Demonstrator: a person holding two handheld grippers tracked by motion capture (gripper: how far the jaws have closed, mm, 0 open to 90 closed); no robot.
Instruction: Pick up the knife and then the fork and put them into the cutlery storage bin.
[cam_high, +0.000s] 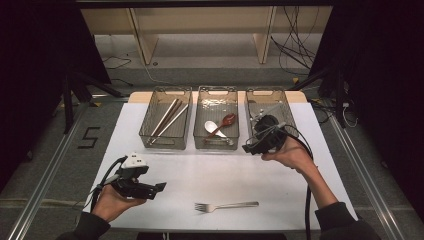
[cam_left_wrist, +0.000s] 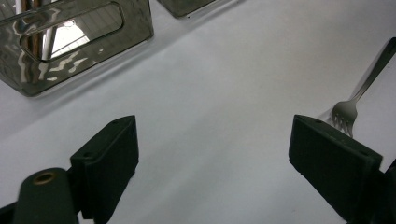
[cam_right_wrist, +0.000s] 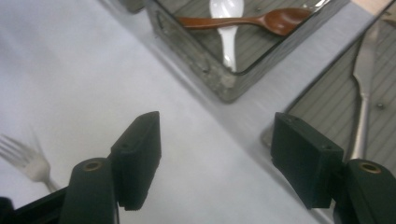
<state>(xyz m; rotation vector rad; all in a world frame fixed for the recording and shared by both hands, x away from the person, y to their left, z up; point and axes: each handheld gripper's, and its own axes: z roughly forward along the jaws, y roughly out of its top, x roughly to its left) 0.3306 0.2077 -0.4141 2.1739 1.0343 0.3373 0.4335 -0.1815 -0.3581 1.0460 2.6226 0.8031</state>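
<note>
Fingers of both grippers spread wide, holding nothing.
Left gripper (cam_high: 161, 187) hovers near the fork (cam_high: 226, 205), which lies on the white table (cam_high: 200, 170) at the near edge. Right gripper (cam_high: 246, 148) sits by the right tray (cam_high: 292, 112). Left tray (cam_high: 146, 131): chopsticks (cam_high: 169, 120). Middle tray (cam_high: 236, 134): white spoon (cam_high: 212, 127), brown spoon (cam_high: 226, 121).

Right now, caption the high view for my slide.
Open left gripper near fork on table; right gripper by three bins.
</note>
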